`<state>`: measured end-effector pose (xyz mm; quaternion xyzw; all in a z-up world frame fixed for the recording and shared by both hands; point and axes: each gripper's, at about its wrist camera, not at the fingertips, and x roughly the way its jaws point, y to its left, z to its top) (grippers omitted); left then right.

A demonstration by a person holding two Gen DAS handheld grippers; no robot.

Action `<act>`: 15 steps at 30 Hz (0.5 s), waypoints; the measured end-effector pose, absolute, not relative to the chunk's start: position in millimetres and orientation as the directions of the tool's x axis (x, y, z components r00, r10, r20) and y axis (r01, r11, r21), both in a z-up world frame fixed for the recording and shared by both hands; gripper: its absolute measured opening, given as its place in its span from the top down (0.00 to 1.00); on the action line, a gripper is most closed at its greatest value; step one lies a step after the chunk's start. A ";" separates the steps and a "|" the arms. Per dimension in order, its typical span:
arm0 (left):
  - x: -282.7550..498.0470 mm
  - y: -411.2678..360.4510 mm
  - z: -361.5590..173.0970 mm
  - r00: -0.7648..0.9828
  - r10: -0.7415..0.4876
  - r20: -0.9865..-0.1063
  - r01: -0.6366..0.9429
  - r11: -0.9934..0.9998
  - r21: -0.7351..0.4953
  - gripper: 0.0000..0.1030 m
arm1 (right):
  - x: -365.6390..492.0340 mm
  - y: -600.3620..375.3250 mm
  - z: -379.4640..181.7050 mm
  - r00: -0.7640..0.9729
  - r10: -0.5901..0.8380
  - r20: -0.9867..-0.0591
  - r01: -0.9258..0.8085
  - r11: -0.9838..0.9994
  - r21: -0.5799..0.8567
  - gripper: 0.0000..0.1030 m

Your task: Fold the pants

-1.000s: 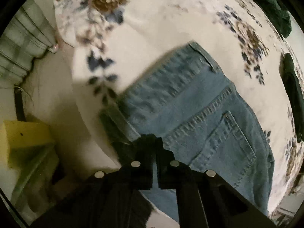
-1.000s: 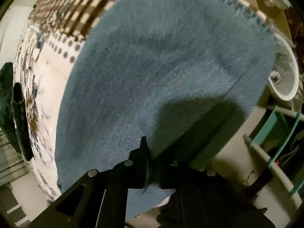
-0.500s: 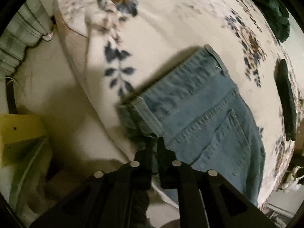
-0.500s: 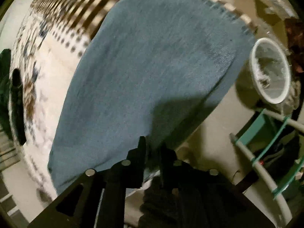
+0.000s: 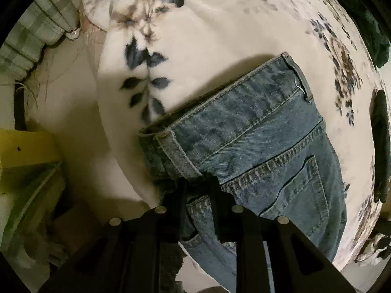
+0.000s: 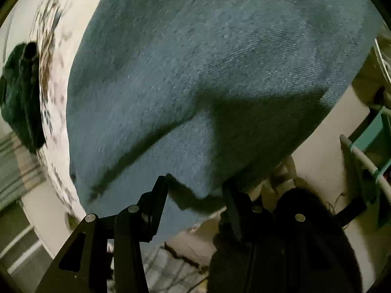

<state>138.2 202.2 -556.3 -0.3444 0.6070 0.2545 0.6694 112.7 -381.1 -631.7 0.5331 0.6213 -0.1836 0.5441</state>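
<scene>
Blue jeans lie flat on a white floral bedsheet (image 5: pixel 220 24). The left wrist view shows their waistband (image 5: pixel 244 107) and a back pocket (image 5: pixel 293 190) near the bed's edge. My left gripper (image 5: pixel 199 186) points down at the waistband corner. Its jaws are opening, with a strip of denim in the narrow gap and no pad pressing on it. The right wrist view is filled by a plain denim leg (image 6: pixel 195 73) with a crease across it. My right gripper (image 6: pixel 195 188) is opening too, its fingers (image 6: pixel 160 188) wide apart astride the loose denim edge.
A dark green garment (image 5: pixel 366 24) lies at the bed's far side, also seen as a dark green garment (image 6: pixel 19 92) at left. A yellow box (image 5: pixel 24 151) and plaid cloth (image 5: pixel 31 36) sit off the bed's edge. A teal and white rack (image 6: pixel 371 151) stands at right.
Both grippers went from shut on the denim to parted jaws. The left sank closer to the waistband. The right slid along the leg, and the white bowl left its view.
</scene>
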 end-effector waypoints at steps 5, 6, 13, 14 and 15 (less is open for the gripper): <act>138.6 196.3 -541.0 0.163 -0.012 -0.987 -0.718 0.685 -0.127 0.92 | 107.7 -379.6 -613.8 0.121 0.389 -0.913 0.848 0.438 0.299 0.97; 137.4 192.7 -535.2 0.167 -0.007 -0.986 -0.710 0.693 -0.125 0.92 | 107.8 -379.5 -609.9 0.119 0.387 -0.914 0.844 0.445 0.298 0.97; 124.2 208.2 -490.1 0.205 0.071 -0.976 -0.692 0.716 -0.093 1.00 | 108.5 -376.7 -579.3 0.115 0.410 -0.905 0.817 0.479 0.321 0.98; 123.9 213.1 -487.1 0.208 0.072 -0.975 -0.691 0.716 -0.095 1.00 | 106.8 -377.4 -575.9 0.115 0.418 -0.901 0.816 0.477 0.326 0.98; 125.9 219.6 -488.9 0.213 0.053 -0.976 -0.687 0.718 -0.111 1.00 | 105.9 -379.7 -574.0 0.105 0.421 -0.901 0.814 0.485 0.321 0.98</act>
